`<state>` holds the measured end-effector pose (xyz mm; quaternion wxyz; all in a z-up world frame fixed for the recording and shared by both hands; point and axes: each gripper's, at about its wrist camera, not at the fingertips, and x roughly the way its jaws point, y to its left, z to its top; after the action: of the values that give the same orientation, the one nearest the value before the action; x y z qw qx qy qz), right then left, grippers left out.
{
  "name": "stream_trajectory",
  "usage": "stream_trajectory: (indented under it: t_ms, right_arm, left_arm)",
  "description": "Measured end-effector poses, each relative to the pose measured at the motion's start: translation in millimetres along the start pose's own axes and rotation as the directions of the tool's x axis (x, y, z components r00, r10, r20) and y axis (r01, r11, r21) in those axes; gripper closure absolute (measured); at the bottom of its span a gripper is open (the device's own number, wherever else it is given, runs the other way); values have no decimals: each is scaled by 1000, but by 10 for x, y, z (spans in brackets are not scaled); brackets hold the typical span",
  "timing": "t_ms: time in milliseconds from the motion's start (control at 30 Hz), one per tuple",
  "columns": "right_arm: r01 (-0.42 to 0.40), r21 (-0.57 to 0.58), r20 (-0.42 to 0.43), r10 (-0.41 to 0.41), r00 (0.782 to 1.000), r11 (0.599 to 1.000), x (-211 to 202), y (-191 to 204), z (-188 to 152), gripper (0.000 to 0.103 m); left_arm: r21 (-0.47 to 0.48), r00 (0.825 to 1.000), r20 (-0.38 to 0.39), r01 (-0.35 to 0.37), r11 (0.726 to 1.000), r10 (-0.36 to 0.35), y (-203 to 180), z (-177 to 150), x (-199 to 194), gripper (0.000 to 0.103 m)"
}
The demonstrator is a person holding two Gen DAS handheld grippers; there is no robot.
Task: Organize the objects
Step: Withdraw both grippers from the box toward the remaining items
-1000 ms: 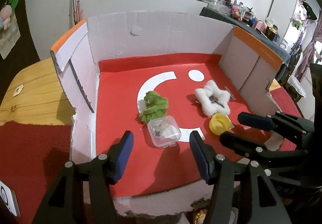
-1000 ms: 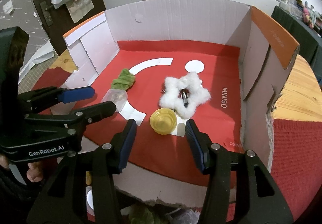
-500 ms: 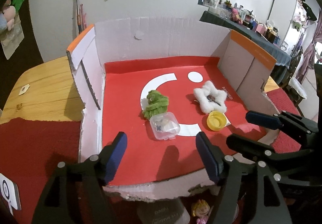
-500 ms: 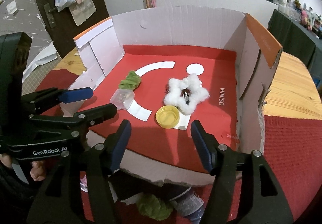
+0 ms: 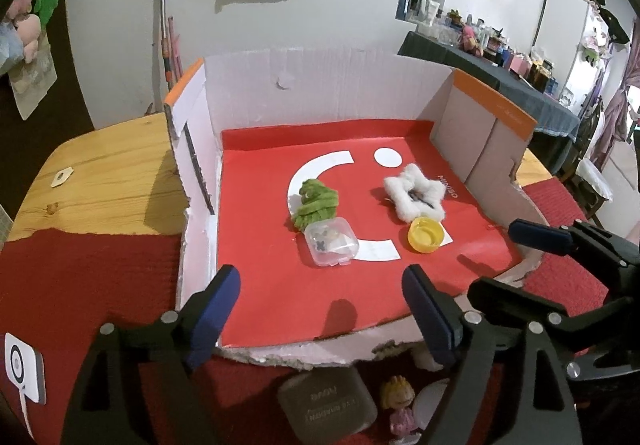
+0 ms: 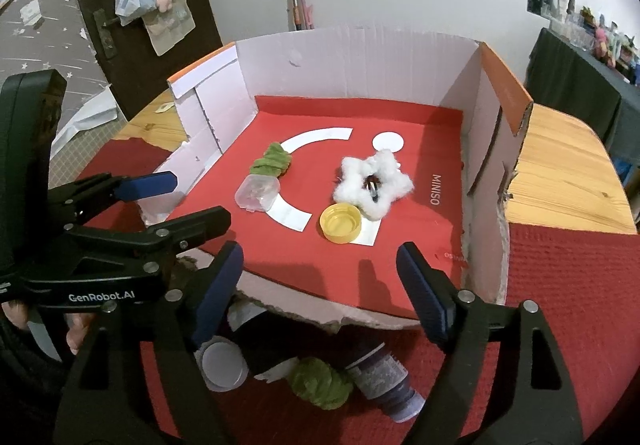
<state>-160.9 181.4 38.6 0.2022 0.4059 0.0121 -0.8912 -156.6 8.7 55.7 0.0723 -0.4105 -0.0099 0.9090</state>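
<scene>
A cardboard box with a red floor holds a green scrunchie, a clear plastic case, a white fluffy star clip and a yellow cap. They also show in the right wrist view: scrunchie, case, star clip, cap. My left gripper is open and empty over the box's front edge. My right gripper is open and empty, beside it on the right.
In front of the box on the red cloth lie a grey case, a small doll figure, a dark bottle, a green scrunchie and a white lid. The wooden table extends both sides.
Both grippers have pulled back and up from the box floor to its front edge. The objects in front of the box have come into view. The box contents have not moved.
</scene>
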Motion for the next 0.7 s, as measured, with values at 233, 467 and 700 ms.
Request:
stream_trajectory:
  t_ms: [233,467,700]
  right_arm:
    - [-3,-6,13,3,1000,1000,-103,48,-51,16]
    - [1,-12,25,0,1000,1000,-190,94,-92,11]
    - [2,-11,37,-1,999,1000,-258,109,-130,10]
  left_arm:
    - [3,1000,19,-7,1000,6,-26,-54,-88,12]
    - [-1,1000,26,-14,1000,14,-37,-95,-141,6]
    - [-5,999,39,-28,1000,28,-30,-146,-218,1]
